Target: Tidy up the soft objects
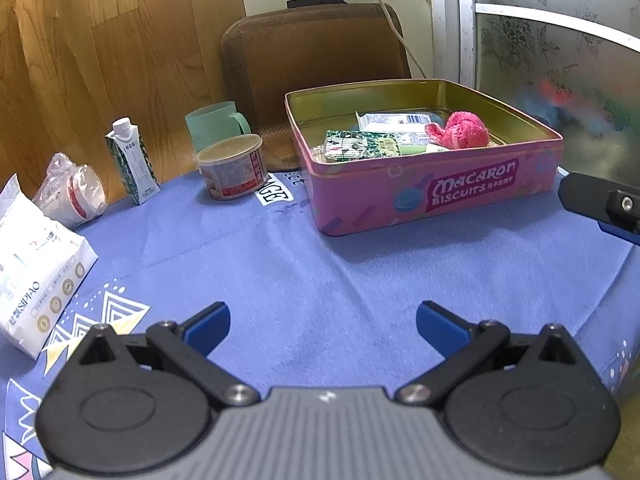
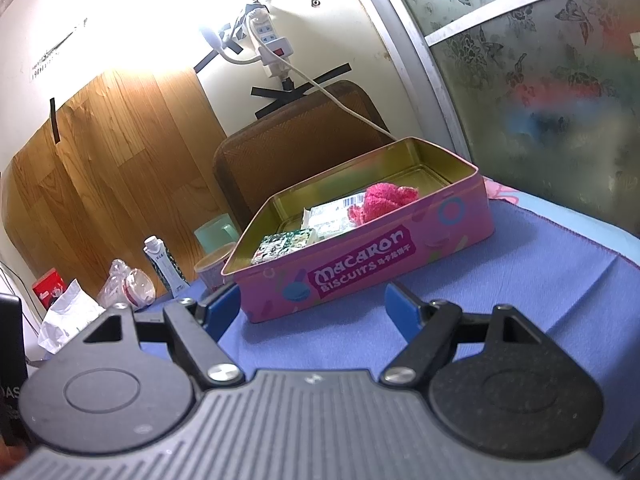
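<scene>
Both the left gripper (image 1: 323,326) and right gripper (image 2: 312,312) gape wide, empty. The tissue pack (image 1: 36,276) overhanging the table's (image 1: 320,264) left edge could slip off if nudged.

Tin (image 1: 436,196): we see it on the cloth (image 1: 320,280), right of the rest.
In tin: towel (image 1: 460,130) at right, packets (image 1: 360,144) left of it.
Left of tin: tub (image 1: 232,168), cup (image 1: 216,122) behind it.
Further left: carton (image 1: 132,160), then bag (image 1: 36,264) nearest us.
Behind tin: chair (image 1: 316,56).
</scene>
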A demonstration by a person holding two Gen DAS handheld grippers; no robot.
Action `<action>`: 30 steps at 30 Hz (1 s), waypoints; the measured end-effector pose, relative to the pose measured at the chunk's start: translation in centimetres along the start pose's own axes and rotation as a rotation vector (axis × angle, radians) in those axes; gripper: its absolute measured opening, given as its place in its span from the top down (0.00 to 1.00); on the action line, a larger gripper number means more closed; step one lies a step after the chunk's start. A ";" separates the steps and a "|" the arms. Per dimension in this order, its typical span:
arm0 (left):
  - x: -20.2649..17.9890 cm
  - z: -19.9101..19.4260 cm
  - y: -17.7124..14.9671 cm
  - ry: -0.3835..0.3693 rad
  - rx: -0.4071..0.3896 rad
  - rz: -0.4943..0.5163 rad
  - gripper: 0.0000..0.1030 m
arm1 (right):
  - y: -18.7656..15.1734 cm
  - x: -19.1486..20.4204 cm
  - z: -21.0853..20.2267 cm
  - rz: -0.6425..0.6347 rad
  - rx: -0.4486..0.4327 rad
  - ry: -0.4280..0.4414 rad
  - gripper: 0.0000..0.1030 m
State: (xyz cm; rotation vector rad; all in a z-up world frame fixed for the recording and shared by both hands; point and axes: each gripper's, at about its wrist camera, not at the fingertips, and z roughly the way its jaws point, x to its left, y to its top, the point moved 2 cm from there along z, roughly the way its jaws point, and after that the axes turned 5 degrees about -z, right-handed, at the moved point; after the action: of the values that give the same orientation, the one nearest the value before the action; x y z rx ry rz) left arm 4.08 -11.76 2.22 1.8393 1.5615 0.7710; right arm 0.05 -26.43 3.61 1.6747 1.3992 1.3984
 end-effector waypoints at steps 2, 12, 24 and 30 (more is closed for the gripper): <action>0.0 0.1 0.0 -0.002 0.006 -0.002 0.00 | -0.1 0.0 0.1 0.000 0.002 0.000 0.21; -0.2 0.3 -0.3 -0.019 0.032 -0.004 0.00 | -0.1 0.1 0.1 0.000 0.003 -0.002 0.21; -0.5 0.4 -0.3 -0.031 0.046 -0.003 0.00 | -0.1 0.1 0.1 0.000 0.002 -0.003 0.21; -0.6 0.5 -0.4 -0.034 0.050 -0.002 0.00 | -0.1 0.1 0.1 0.001 0.002 -0.004 0.21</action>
State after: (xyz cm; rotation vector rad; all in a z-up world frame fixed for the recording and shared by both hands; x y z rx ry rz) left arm 4.11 -12.29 1.60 1.8765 1.5745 0.7012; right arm 0.10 -26.24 3.53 1.6784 1.3980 1.3935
